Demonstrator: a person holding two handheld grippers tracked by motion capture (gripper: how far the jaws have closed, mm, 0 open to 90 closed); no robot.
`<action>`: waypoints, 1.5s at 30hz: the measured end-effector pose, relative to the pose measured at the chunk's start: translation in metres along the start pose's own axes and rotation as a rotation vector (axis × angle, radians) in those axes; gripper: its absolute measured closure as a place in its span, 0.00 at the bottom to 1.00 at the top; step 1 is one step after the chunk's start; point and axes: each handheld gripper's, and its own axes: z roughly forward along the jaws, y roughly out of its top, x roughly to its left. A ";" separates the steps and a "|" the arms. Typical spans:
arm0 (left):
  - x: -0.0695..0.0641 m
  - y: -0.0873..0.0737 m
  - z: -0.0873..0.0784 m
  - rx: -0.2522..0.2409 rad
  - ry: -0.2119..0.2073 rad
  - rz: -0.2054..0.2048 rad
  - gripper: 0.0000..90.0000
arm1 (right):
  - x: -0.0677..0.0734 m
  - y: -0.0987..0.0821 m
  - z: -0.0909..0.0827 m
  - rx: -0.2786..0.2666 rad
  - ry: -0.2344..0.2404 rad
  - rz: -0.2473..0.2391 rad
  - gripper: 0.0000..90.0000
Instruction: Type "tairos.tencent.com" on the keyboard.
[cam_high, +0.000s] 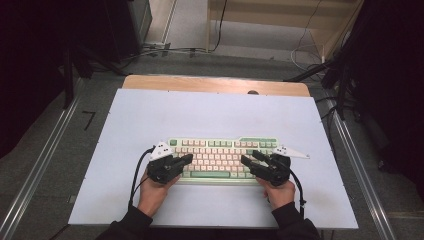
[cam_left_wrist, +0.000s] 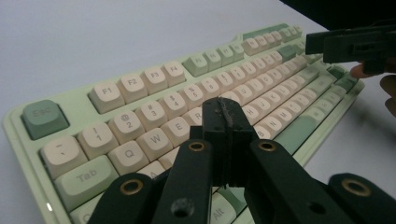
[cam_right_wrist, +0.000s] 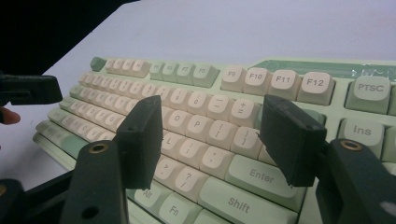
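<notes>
A pale green keyboard (cam_high: 220, 157) with cream keys lies on the white table cover, close to the person's side. My left gripper (cam_high: 189, 158) reaches over its left end; in the left gripper view its jaws (cam_left_wrist: 224, 109) are pressed together with nothing between them, above the letter keys (cam_left_wrist: 140, 93). My right gripper (cam_high: 249, 156) is over the keyboard's right end. Its fingers (cam_right_wrist: 140, 135) stand well apart in the right gripper view, over the keys left of Enter (cam_right_wrist: 261, 175), with nothing held. Whether either gripper touches a key I cannot tell.
The white cover (cam_high: 210, 117) spreads over most of the table, with a wooden strip (cam_high: 215, 84) at the far edge. Metal rails (cam_high: 40, 165) run along both sides. Cables (cam_high: 165, 50) and dark stands lie on the floor beyond.
</notes>
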 end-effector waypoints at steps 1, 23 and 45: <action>0.000 0.000 0.001 0.008 -0.004 0.004 1.00 | 0.000 0.000 0.000 0.001 -0.002 0.000 0.42; -0.009 -0.002 0.013 0.084 -0.020 0.050 1.00 | -0.001 -0.002 -0.002 0.010 -0.006 0.008 0.42; -0.013 -0.003 0.024 0.135 0.004 0.059 1.00 | 0.000 -0.002 0.000 0.018 -0.007 0.008 0.42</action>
